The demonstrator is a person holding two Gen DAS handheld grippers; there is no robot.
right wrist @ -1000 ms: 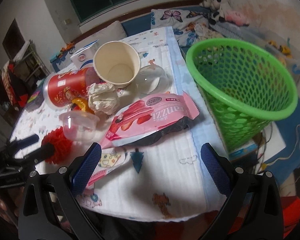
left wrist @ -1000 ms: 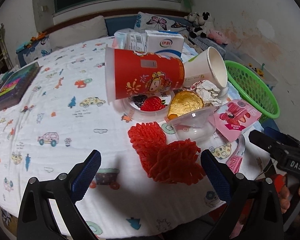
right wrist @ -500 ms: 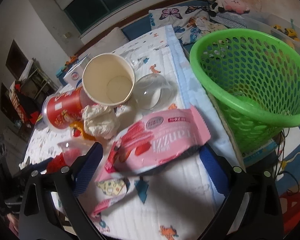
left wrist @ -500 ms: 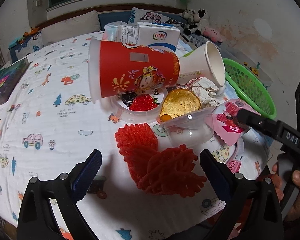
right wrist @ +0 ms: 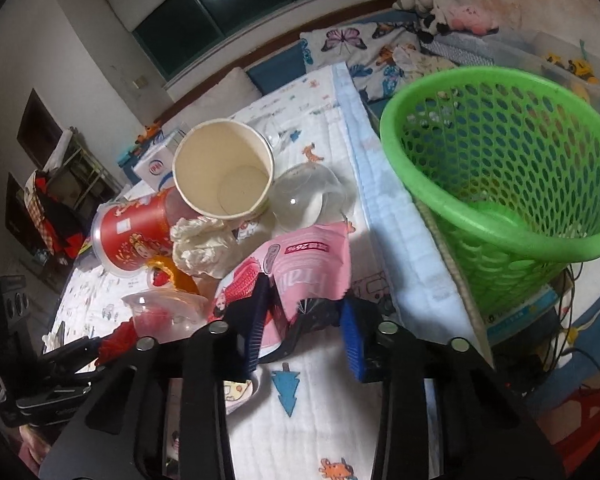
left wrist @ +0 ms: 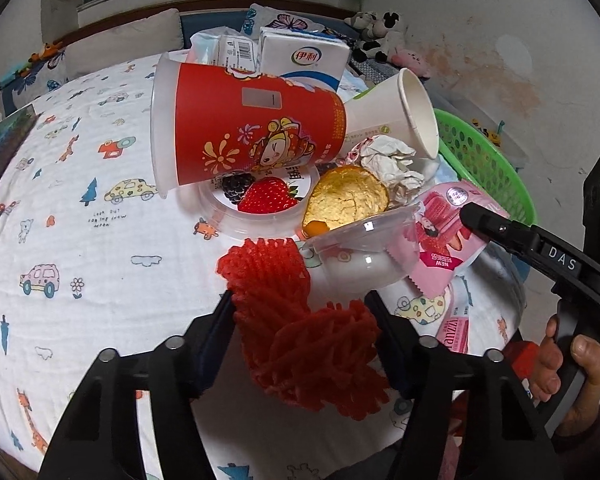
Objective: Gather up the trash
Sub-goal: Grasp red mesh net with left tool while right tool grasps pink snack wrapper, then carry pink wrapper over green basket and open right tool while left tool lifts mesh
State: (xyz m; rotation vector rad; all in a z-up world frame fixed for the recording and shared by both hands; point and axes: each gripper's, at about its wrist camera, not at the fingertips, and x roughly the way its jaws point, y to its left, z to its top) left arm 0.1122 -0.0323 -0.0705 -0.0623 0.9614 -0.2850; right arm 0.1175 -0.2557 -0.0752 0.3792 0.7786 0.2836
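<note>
Low in the left wrist view, the left gripper has its jaws pressed in on the red foam net, which bulges up between them and hides the inner faces of both pads. In the right wrist view, the right gripper has its jaws narrowed around the near end of the pink wrapper; the wrapper's dark inner side folds between the blue pads, and whether both pads press it cannot be told for sure.

The rest of the trash lies mid-frame on the worktop, under a cartoon-print cloth: a red cup on its side, a paper cup with its mouth toward the right camera, a crumpled tissue and a clear plastic cup tipped over beside the net. A gold foil piece sits partly behind the clear cup. A fruit-printed lid is half covered by the red cup. A milk carton stands at the top, its lower part hidden.

The green basket stands at the right of the right wrist view, beside the worktop's edge, its base out of sight. Only its rim shows in the left view.
</note>
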